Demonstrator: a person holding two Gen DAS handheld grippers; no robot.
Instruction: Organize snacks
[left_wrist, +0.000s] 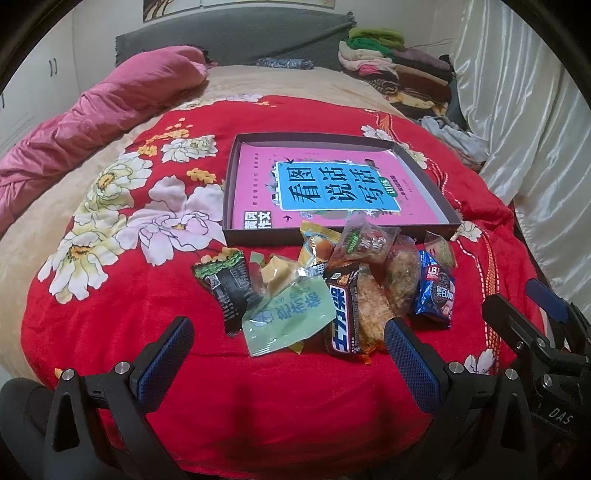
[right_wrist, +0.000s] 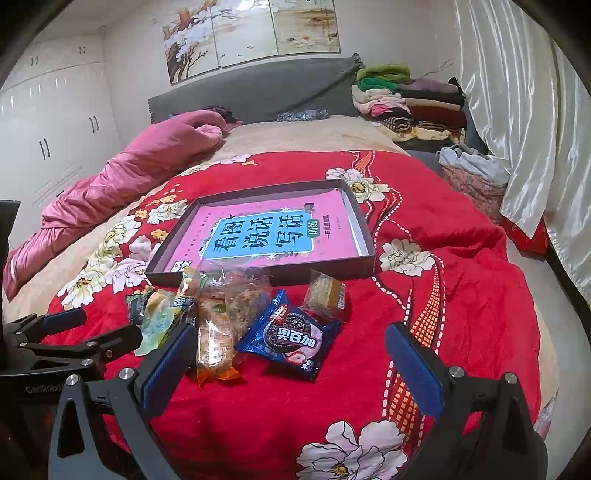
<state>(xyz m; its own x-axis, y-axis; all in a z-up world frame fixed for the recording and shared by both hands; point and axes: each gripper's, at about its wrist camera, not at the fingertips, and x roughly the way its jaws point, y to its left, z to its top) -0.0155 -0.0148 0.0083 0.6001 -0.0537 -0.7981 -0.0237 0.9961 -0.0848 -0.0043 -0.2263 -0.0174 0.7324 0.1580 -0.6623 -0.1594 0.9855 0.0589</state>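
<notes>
Snack packets (left_wrist: 332, 288) are lying heaped near the shallow dark cardboard tray (left_wrist: 424, 162); both hand-held grippers (left_wrist: 288, 350) (right_wrist: 291, 354) are hovering wide open, empty. Risk: overlapping slippery wrappers dragging neighbours along.

Place: home bedroom
Signs: bed (right_wrist: 295, 144) with grey headboard (right_wrist: 258, 88), white wardrobe (right_wrist: 48, 122), folded clothes (right_wrist: 410, 103), satin curtain (right_wrist: 524, 110)

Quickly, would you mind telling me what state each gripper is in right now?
Left gripper: open, holding nothing, above the snack pile.
Right gripper: open, holding nothing, near the blue cookie packet.
</notes>
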